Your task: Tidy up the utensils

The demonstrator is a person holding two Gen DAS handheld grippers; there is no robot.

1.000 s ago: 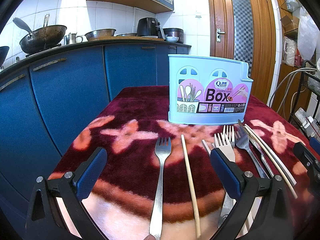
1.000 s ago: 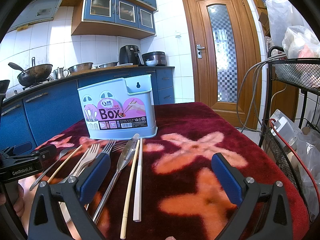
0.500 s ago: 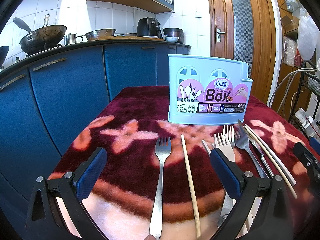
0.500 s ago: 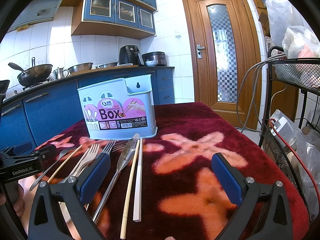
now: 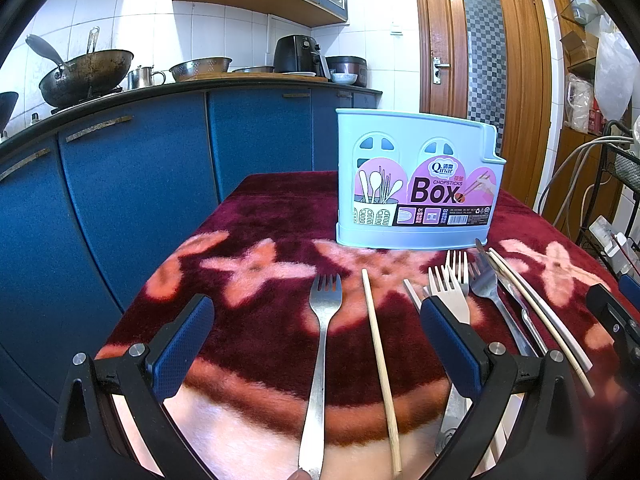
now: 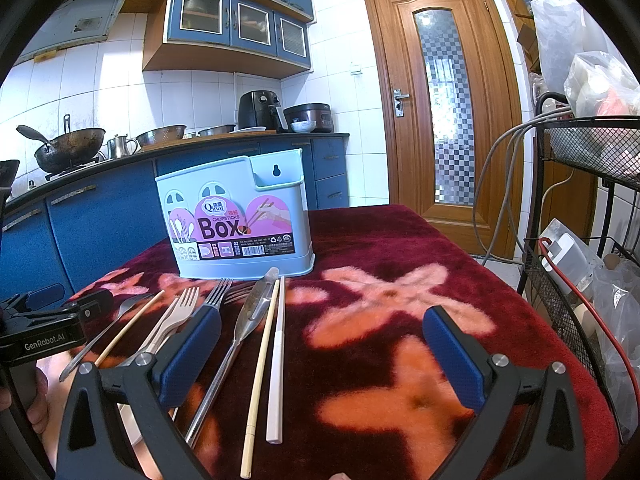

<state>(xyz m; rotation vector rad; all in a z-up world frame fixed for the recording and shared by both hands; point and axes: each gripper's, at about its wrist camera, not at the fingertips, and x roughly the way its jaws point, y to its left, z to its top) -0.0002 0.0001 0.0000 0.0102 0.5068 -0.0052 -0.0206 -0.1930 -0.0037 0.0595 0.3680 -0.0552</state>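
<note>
On the red cloth (image 5: 280, 344), pale blue holder (image 5: 416, 184) reads "Qinar CHOPSTICKS Box". Left gripper (image 5: 316, 340), marked "GenRobot.AI", and right gripper (image 6: 320, 344) both gape, holding nothing.

One blue chopsticks box (image 5: 416, 184); four forks (image 5: 324, 320); three chopsticks (image 5: 378, 356); one steel knife (image 6: 256, 304); two grippers (image 5: 316, 344).
</note>
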